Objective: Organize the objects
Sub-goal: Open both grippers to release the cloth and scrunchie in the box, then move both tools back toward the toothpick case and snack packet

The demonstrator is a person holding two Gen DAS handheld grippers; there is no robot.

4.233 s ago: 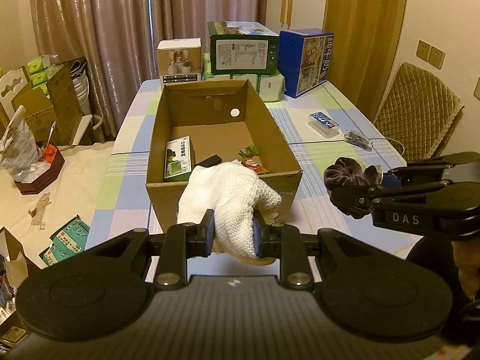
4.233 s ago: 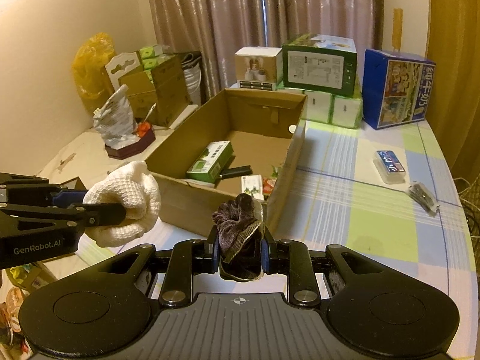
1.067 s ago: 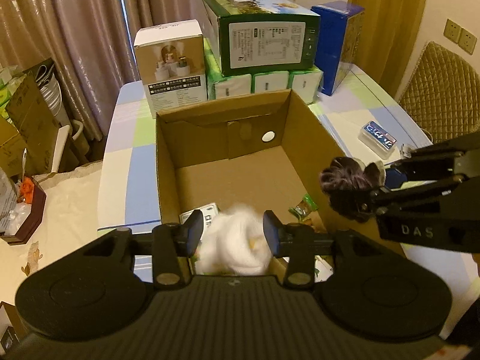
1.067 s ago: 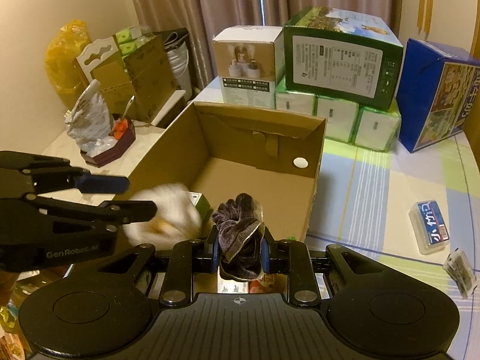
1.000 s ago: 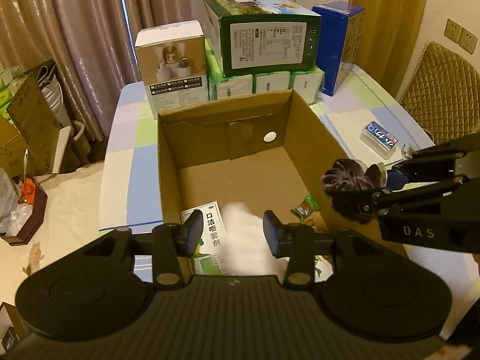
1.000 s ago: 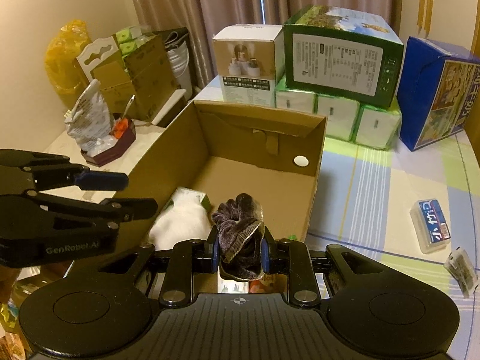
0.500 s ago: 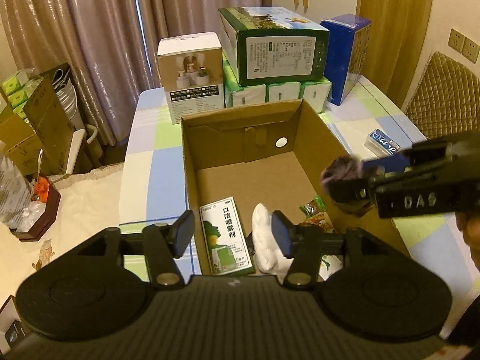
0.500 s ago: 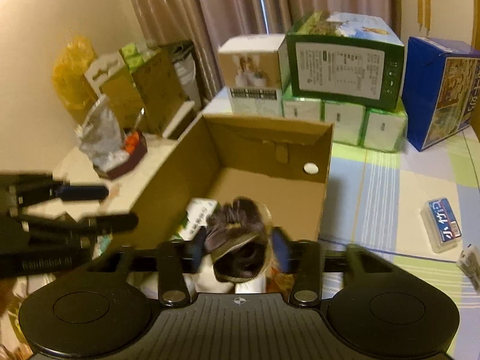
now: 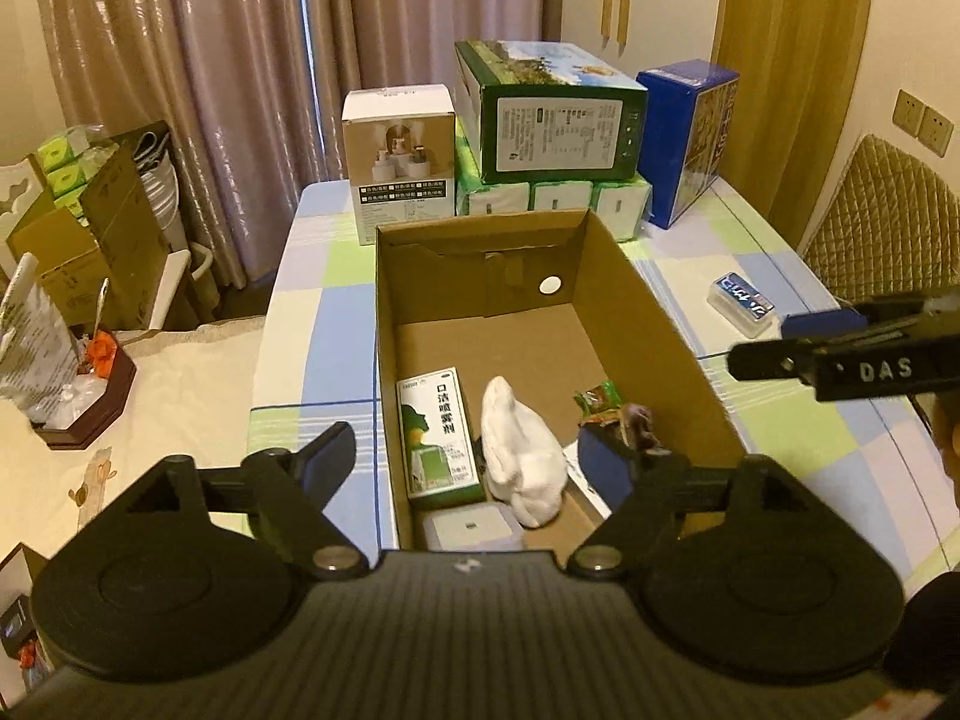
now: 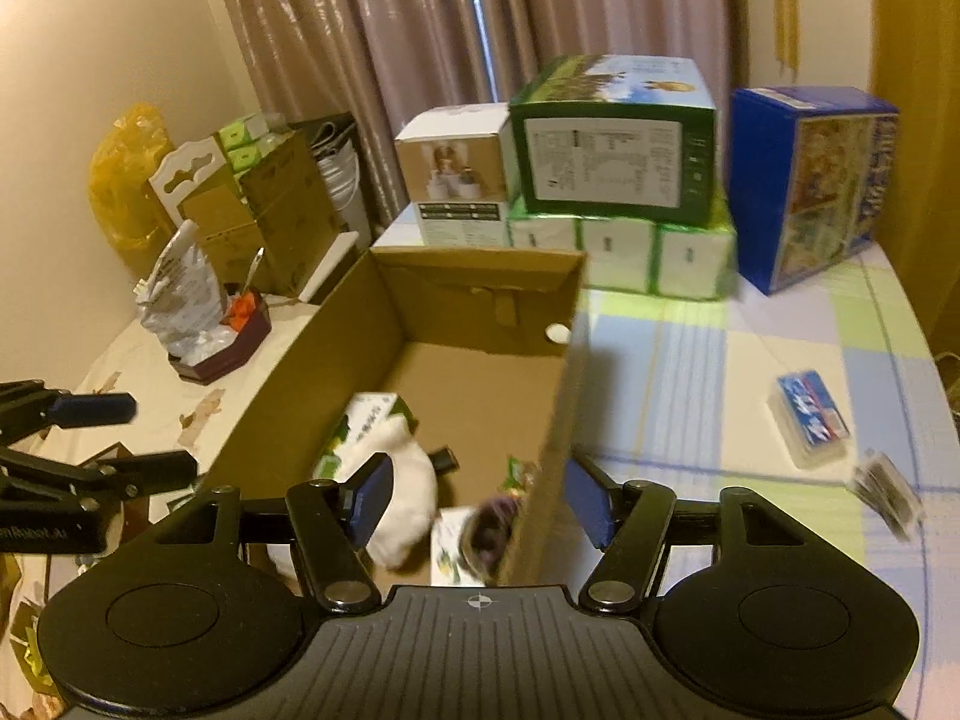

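Now both claws are hovering released: left claw (image 9: 486, 450), right claw (image 10: 477, 495). White cloth (image 9: 522, 450) and dark scrunchie (image 9: 639, 423) are lying inside cardboard box (image 9: 654, 324), lower centre of frame, on the table (image 9: 324, 324).

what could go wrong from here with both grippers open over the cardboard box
1. The right gripper straddles the right wall of the open brown cardboard box; pulling back sideways could catch that wall and drag the box.
2. The dark purple fabric scrunchie lies tight against that wall beside the green snack wrapper, so a shove could bury it.
3. The small clear plastic case with a blue label sits outside on the checked tablecloth, so it may get missed.
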